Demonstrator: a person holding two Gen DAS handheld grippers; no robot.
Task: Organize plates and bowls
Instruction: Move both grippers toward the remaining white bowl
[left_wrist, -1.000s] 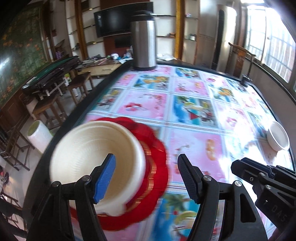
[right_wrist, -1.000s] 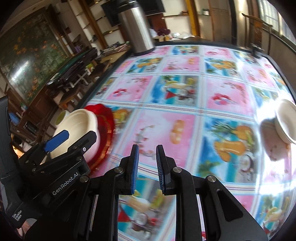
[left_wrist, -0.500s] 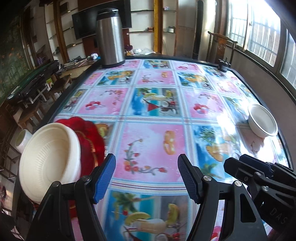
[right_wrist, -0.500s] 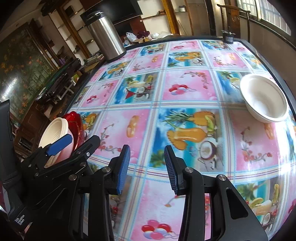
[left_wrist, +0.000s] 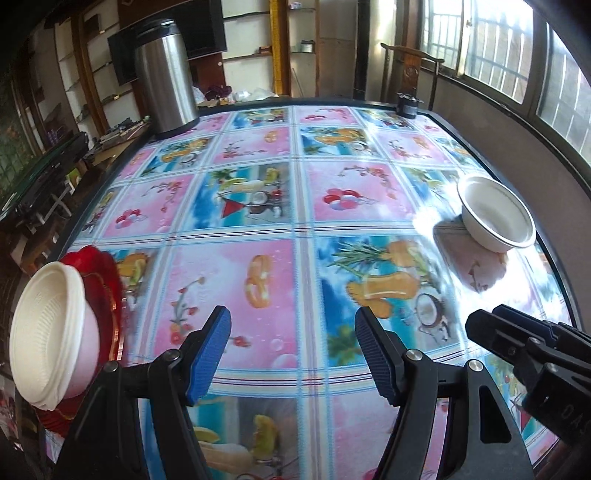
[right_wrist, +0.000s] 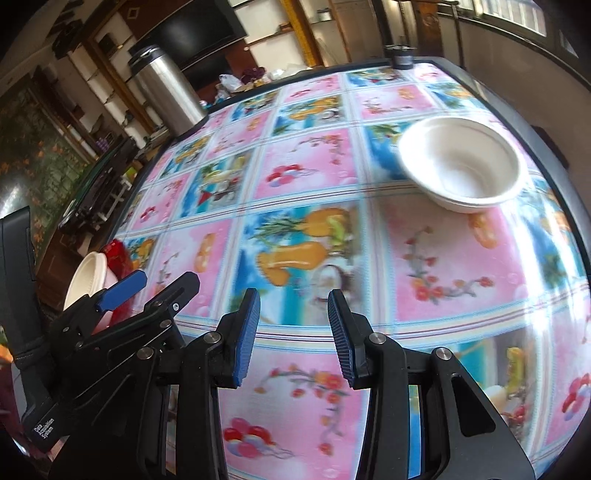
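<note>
Near the table's right edge sits a white, ridge-rimmed bowl (right_wrist: 461, 162), both tongs (left_wrist: 291, 354) (right_wrist: 293, 336) apart and empty

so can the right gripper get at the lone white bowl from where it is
Probably yes. The right gripper is open with nothing between its jaws, and only bare tablecloth lies between it and the white bowl, which sits upright, ahead and to its right.

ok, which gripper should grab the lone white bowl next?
Right, probably. The white bowl sits ahead of the open, empty right gripper. From the left gripper, also open, it lies far off to the side.
</note>
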